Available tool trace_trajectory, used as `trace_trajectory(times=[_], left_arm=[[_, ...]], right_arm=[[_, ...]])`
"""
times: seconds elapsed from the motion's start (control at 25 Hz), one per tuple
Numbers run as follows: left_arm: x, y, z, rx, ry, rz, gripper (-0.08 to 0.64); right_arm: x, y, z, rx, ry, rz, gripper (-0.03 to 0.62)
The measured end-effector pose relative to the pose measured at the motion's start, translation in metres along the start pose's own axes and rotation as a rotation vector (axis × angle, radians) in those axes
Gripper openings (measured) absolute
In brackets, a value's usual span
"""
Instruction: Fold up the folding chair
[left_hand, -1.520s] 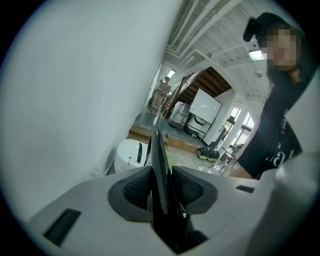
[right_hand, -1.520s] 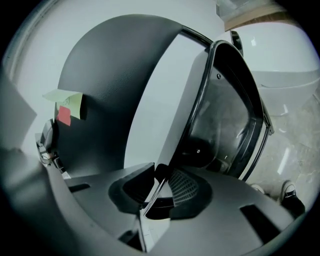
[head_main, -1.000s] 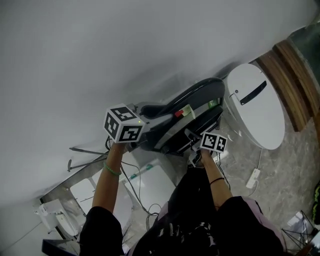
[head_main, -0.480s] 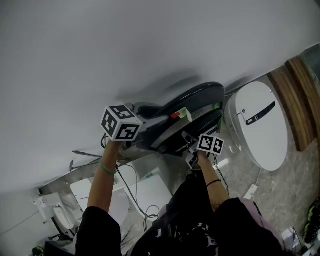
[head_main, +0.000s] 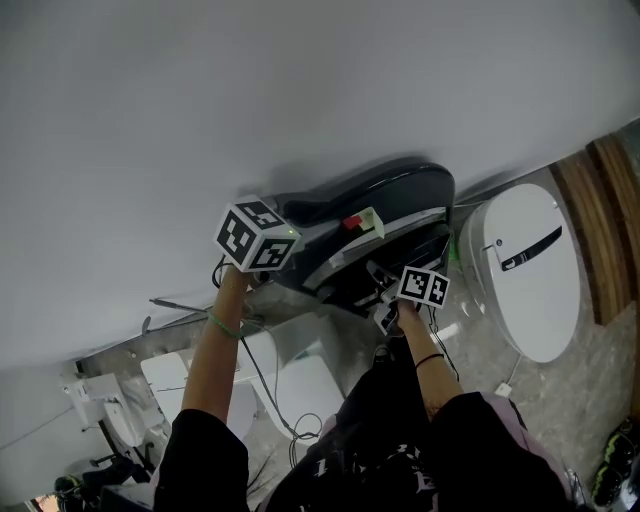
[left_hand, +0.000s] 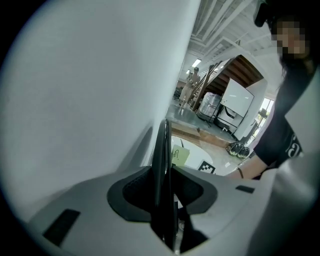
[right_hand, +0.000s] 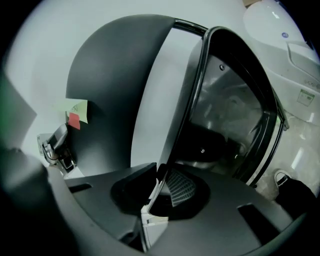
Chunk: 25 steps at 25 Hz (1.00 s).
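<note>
The folding chair (head_main: 385, 195) is dark, folded flat, and held up close to the white wall (head_main: 200, 100). A yellow note with a red tag (head_main: 360, 221) is stuck on it. My left gripper (head_main: 270, 252) is at the chair's left end. In the left gripper view it (left_hand: 164, 200) is shut on a thin dark edge of the chair (left_hand: 161, 150). My right gripper (head_main: 388, 292) is at the chair's lower side. Its jaws (right_hand: 159, 187) are closing, and the chair's dark rim (right_hand: 187, 100) runs between the pads, which press on it.
A white oval board (head_main: 525, 270) leans at the right, next to a brown wooden strip (head_main: 600, 220). White boxes and cables (head_main: 300, 385) lie on the floor below the chair. A thin metal bar (head_main: 190, 305) sticks out at the left.
Both grippers and the chair have shifted sideways along the wall, away from the white oval board. Both still hold the chair.
</note>
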<state>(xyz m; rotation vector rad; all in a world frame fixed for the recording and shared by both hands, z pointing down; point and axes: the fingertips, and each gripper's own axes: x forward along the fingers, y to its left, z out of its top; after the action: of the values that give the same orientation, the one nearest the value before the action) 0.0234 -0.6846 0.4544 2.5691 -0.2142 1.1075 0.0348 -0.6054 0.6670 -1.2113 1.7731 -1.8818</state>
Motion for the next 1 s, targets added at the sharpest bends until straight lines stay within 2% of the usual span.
trace_trajectory(times=[0.08,0.16,0.24,0.4,0.6,0.76,0.88,1.0], left_arm=[[0.0,0.003,-0.001,0.059,0.004,0.068,0.123],[0.004,0.009,-0.004,0.173,0.012,0.2,0.142],[0.007,0.011,-0.007,0.236,0.015,0.276,0.155],[0.007,0.013,-0.006,0.227,0.019,0.282,0.156],[0.004,0.017,-0.006,0.195,-0.007,0.359,0.183],[0.001,0.018,-0.005,0.148,0.0,0.352,0.195],[-0.009,0.02,0.0,0.116,-0.036,0.371,0.195],[-0.03,0.003,0.015,0.11,-0.081,0.404,0.192]], right_arm=[[0.002,0.001,0.002,0.002,-0.006,0.009,0.071],[0.003,0.0,0.003,-0.004,-0.003,-0.002,0.071],[0.002,-0.001,0.002,-0.009,-0.001,-0.007,0.071],[0.003,-0.001,0.002,-0.018,-0.007,0.004,0.071],[0.004,-0.002,0.0,-0.039,0.021,-0.002,0.071],[0.005,-0.002,-0.001,-0.052,0.035,-0.008,0.071],[0.005,-0.002,-0.003,-0.061,0.049,-0.003,0.071],[0.003,-0.004,-0.004,-0.077,0.057,-0.011,0.071]])
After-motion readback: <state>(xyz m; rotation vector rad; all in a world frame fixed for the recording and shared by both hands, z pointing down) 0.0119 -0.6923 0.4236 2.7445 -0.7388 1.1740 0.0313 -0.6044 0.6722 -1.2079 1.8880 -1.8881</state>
